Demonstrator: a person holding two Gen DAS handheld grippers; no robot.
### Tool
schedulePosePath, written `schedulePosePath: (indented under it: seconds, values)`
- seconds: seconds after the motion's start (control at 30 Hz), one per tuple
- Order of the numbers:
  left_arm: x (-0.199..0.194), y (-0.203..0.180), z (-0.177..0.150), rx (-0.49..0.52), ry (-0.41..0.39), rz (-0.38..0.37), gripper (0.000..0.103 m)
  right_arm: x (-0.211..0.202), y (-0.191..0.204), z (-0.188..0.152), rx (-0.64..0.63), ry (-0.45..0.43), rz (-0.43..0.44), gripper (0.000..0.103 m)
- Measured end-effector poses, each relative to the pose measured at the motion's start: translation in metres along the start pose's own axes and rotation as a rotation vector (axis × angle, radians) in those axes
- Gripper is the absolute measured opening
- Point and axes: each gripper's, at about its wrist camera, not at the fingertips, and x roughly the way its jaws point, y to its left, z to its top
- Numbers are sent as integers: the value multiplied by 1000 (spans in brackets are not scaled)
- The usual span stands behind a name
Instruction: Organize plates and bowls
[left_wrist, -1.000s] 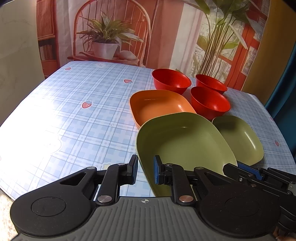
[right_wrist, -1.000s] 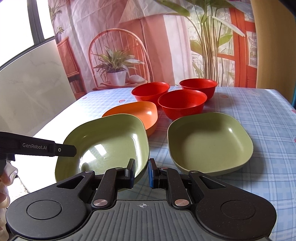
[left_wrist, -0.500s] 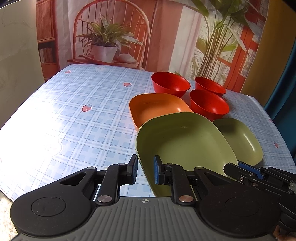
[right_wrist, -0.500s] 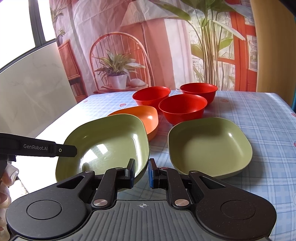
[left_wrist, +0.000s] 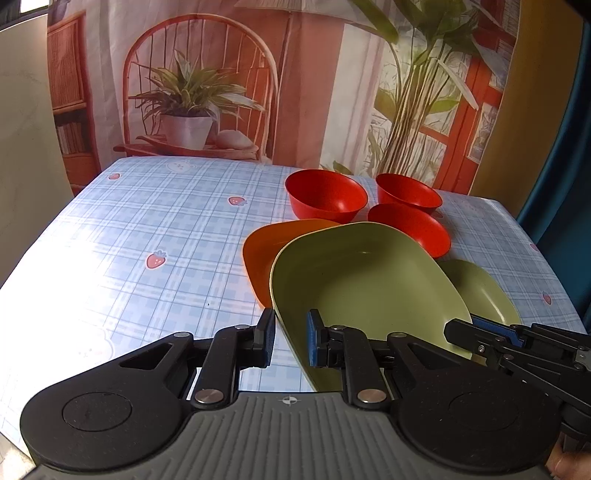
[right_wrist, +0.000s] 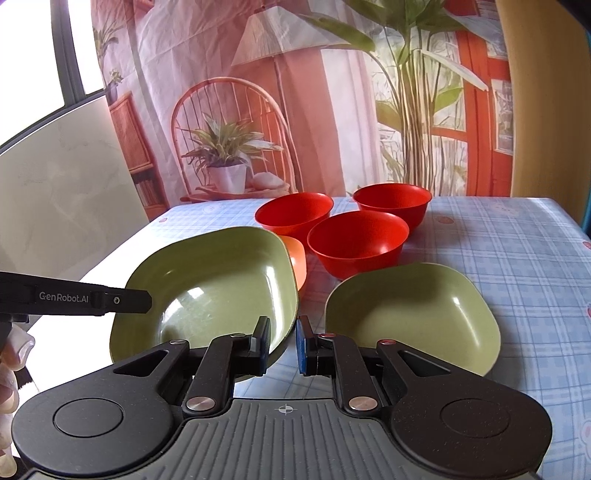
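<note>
Above the orange plate (left_wrist: 266, 254) hangs the big green plate (left_wrist: 354, 284), lifted clear of the checked tablecloth (left_wrist: 147, 221) and tipped up at its far edge — carried between two grippers at once. The left gripper (left_wrist: 290, 338) has its jaws narrowed onto the near rim, one pad outside the wall, the blue pad inside the dish. The right gripper (right_wrist: 282, 343) pinches the same rim from the other side, jaws close together with the wall between them; its black nose shows at the right edge of the left wrist view. Two grips on one wide, shallow plate looks like a way to keep it level and stop it swinging.

Right of the orange plate lies the second green plate (right_wrist: 413, 314), flat on the cloth, and behind it stand three red bowls (right_wrist: 358, 240) in a loose cluster, none nested yet.

My read — the raised plate is on its way to a stack, either onto the orange plate beneath it or across onto its green twin. The task looks barely begun: plates apart, bowls apart. The tilt matters, since a slick rim could slide out of a thin pinch.
</note>
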Motion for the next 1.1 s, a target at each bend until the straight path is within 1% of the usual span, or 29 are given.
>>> schedulePosePath:
  seconds: [0.33, 0.47, 0.67, 0.83, 0.97, 1.1]
  values:
    - [49, 18, 39, 26, 36, -21, 18, 47, -5, 25, 33, 22, 0, 14]
    - [68, 23, 49, 37, 56, -20, 18, 67, -7, 33, 40, 36, -4, 14]
    - [92, 32, 49, 43, 104, -4, 18, 90, -4, 35, 30, 67, -11, 14]
    - [100, 34, 50, 47, 109, 1, 18, 100, -4, 35, 31, 82, -15, 15]
    - [106, 34, 53, 63, 113, 15, 18, 106, -1, 34, 3, 99, -30, 15]
    - [106, 36, 52, 63, 123, 8, 18, 105, 2, 34, -15, 103, -35, 15]
